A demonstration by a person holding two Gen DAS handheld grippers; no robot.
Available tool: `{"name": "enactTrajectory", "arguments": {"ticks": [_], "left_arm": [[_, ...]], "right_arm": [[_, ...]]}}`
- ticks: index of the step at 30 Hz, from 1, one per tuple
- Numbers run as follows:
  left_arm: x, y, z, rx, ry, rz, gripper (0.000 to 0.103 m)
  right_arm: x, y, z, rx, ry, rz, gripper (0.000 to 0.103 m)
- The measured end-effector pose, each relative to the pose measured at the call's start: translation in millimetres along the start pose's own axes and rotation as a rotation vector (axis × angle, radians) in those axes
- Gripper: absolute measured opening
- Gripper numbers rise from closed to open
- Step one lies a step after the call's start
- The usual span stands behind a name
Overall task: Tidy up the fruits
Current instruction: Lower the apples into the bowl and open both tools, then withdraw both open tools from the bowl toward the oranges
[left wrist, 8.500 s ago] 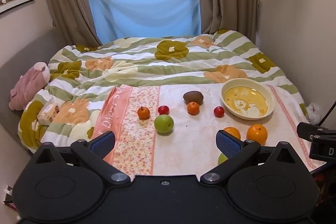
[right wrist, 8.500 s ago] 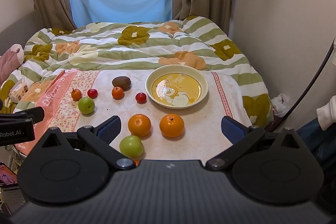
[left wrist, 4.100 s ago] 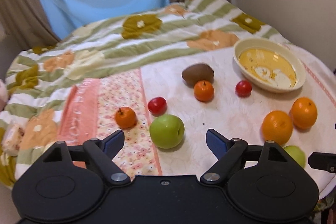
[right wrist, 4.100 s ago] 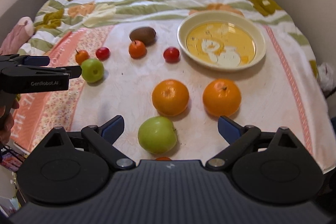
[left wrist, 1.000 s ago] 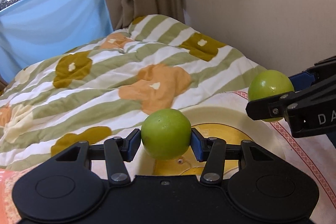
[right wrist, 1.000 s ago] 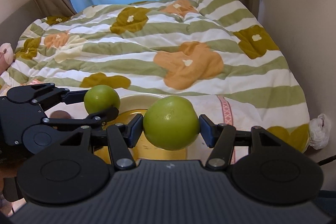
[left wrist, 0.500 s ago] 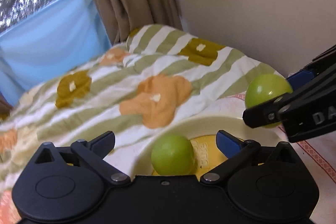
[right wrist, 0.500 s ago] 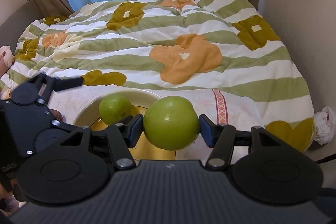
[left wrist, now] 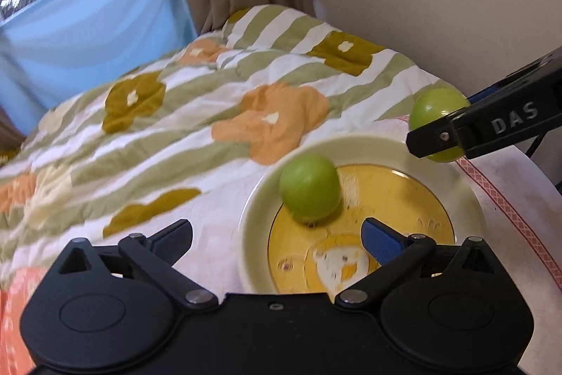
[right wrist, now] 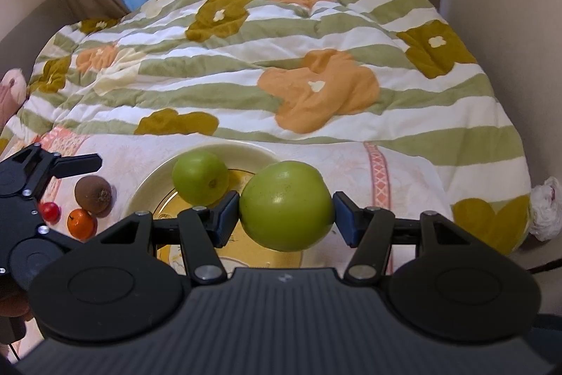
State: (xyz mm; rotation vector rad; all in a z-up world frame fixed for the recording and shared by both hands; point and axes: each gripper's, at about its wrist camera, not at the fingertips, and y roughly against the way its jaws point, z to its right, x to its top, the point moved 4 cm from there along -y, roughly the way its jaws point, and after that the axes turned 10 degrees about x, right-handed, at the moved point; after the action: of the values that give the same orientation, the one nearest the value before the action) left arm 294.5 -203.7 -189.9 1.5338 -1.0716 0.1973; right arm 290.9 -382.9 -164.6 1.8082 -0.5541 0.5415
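Note:
A cream bowl (left wrist: 467, 188) with a yellow picture inside sits on the pale cloth on the bed. One green apple (left wrist: 309, 192) lies in it near the far left rim, also seen in the right wrist view as the green apple (right wrist: 200, 177) in the bowl (right wrist: 147, 188). My left gripper (left wrist: 277, 239) hangs open and empty just above the bowl's near side. My right gripper (right wrist: 286, 211) is shut on a second green apple (right wrist: 286, 206), held above the bowl's right part; that held apple (left wrist: 437, 109) shows at the right in the left wrist view.
Left of the bowl lie a brown kiwi (right wrist: 93, 194), a small orange fruit (right wrist: 81, 224) and a small red fruit (right wrist: 49, 210). The striped flowered quilt (right wrist: 281, 65) covers the bed behind. A wall stands close on the right, and a white crumpled bag (right wrist: 544, 213) lies beside the bed.
My left gripper opened and let go of its green apple, which dropped into the bowl and rolled toward the far left rim. The left gripper drew back. My right gripper stayed still with its apple.

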Motion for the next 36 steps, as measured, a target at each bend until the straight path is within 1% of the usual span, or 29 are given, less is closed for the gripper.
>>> {"name": "enactTrajectory", "arguments": {"ticks": [3,8,13,17,18,19,20,24,26,29,36], "left_arm": [[-5,3,-9,-0.004,0.039,-0.027,0.103],[-12,7,-22,0.021,0.075,-0.047,0.103],[-19,10,-31,0.028,0.114,-0.058,0.103],[-24,13,-35,0.034,0.142,-0.065,0.103],[-26,14,-36,0.033,0.149,-0.069,0.103],[-27,15,-37,0.032,0.154,-0.072,0.103],[-28,16,-38,0.033,0.157,-0.073,0.103],[-30,23,-41,0.036,0.166,-0.073,0.103],[-30,27,-42,0.035,0.173,-0.071,0.103],[-30,31,-45,0.032,0.180,-0.070,0.103],[-29,51,-54,0.013,0.205,-0.061,0.103]], "right_arm": [[0,-13,-4,0.022,0.032,-0.024,0.072],[-3,-37,-13,0.042,0.096,-0.063,0.072],[-3,-53,-18,0.074,0.124,-0.071,0.072],[-3,-61,-22,0.057,0.136,-0.075,0.074],[-3,-61,-23,0.052,0.143,-0.067,0.083],[-3,-59,-25,0.050,0.154,-0.063,0.095],[-3,-58,-27,0.049,0.161,-0.061,0.102],[-4,-48,-27,0.069,0.160,-0.023,0.103],[-5,-44,-27,0.065,0.163,-0.014,0.103],[-6,-34,-30,0.063,0.180,0.034,0.103],[-9,-8,-49,0.032,0.219,0.050,0.103]]}}
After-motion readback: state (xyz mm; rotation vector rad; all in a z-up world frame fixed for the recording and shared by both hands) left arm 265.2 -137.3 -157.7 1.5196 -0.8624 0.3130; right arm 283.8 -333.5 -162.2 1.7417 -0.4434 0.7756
